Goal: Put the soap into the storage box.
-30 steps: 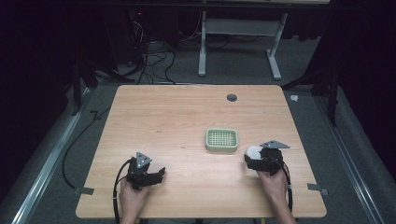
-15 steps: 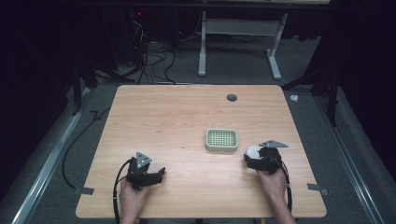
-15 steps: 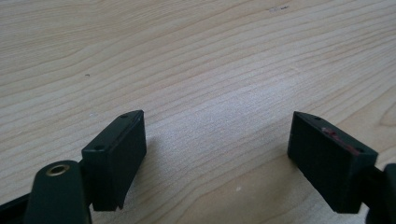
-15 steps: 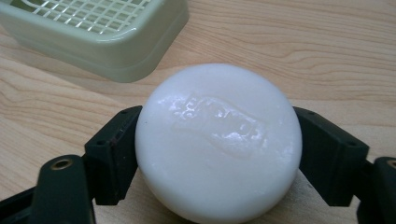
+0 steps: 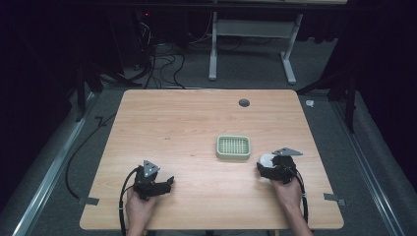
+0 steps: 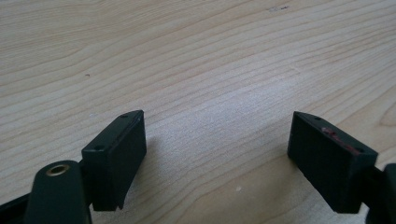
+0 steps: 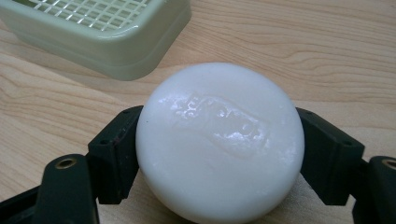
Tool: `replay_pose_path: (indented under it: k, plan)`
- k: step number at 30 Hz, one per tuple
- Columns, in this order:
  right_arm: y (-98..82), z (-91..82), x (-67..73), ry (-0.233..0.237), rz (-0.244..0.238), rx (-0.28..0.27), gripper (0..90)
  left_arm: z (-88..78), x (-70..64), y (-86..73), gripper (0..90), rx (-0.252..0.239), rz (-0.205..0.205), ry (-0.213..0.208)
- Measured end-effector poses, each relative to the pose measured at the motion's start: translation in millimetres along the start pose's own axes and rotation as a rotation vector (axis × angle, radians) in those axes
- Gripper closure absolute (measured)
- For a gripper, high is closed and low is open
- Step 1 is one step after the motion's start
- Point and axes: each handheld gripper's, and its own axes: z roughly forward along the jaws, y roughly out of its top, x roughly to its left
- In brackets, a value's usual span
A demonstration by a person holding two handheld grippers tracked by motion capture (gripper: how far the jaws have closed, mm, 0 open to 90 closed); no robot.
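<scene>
A round white bar of soap (image 7: 219, 140) with an embossed top sits between the two black jaws of my right gripper (image 7: 217, 154), which is shut on it. In the high view that soap (image 5: 266, 159) shows at the tip of the right gripper (image 5: 265, 167), near the table's front right. A pale green soap dish (image 5: 233, 147) with a grid insert lies just left of and beyond it; its corner (image 7: 112, 42) is close ahead in the right gripper view. My left gripper (image 5: 167, 183) rests at the front left, open (image 6: 217, 154) over bare wood.
The light wooden table (image 5: 187, 123) has a round cable hole (image 5: 244, 103) near its far edge. Beyond the table stand a white desk frame (image 5: 246, 39) and loose cables (image 5: 157, 64) on dark carpet.
</scene>
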Motion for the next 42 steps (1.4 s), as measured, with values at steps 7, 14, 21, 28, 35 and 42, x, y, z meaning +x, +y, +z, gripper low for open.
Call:
replay_pose_path:
  k: [7,14,21,28,35,42]
  plan:
    - [-0.4,-1.7,-0.5,0.011,-0.001,0.003,24.1,0.0,0.0,0.0,19.9,0.0,0.0,0.0]
    - [0.0,-6.8,-1.5,0.021,0.008,-0.014,24.2,0.0,0.0,0.0,19.9,0.0,0.0,0.0]
    - [0.9,-13.4,-2.9,0.03,0.011,-0.027,24.2,0.0,0.0,0.0,19.9,0.0,0.0,0.0]
    - [5.0,-20.8,-3.3,0.043,0.005,-0.045,24.2,0.0,0.0,0.0,19.9,0.0,0.0,0.0]
    - [8.9,-25.7,-2.3,0.053,0.007,-0.051,24.2,0.0,0.0,0.0,19.9,0.0,0.0,0.0]
    - [13.8,-30.5,-2.2,0.07,0.007,-0.061,24.2,0.0,0.0,0.0,19.9,0.0,0.0,0.0]
